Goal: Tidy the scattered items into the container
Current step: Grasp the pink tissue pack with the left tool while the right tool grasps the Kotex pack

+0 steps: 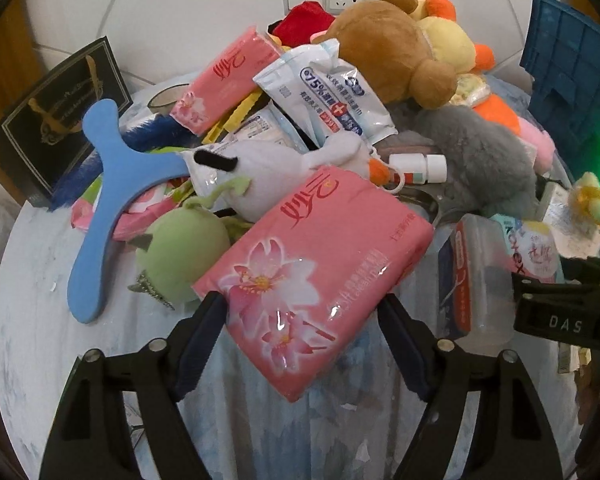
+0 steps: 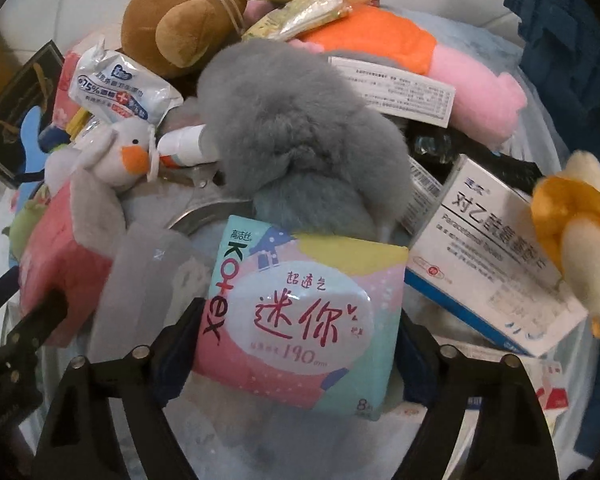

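A pink tissue pack (image 1: 320, 248) with a flower print lies tilted at the front of a pile of toys and packets. My left gripper (image 1: 300, 304) has one finger against each of its long edges, pads pressing on the wrap. A pastel Kotex pad pack (image 2: 312, 280) lies at the front of the same pile, and my right gripper (image 2: 300, 316) is shut on its two sides. The Kotex pack (image 1: 528, 256) shows in the left wrist view too. A blue plastic crate (image 1: 572, 60) stands at the far right; its inside is hidden.
The round table (image 1: 32, 320) holds a heap: a grey furry toy (image 2: 300, 136), a brown bear (image 1: 384, 44), a white goose toy (image 1: 260, 176), a blue boomerang (image 1: 108, 200), a green plush (image 1: 180, 256), a wipes packet (image 1: 324, 92), a medicine box (image 2: 492, 256) and a yellow plush (image 2: 576, 240).
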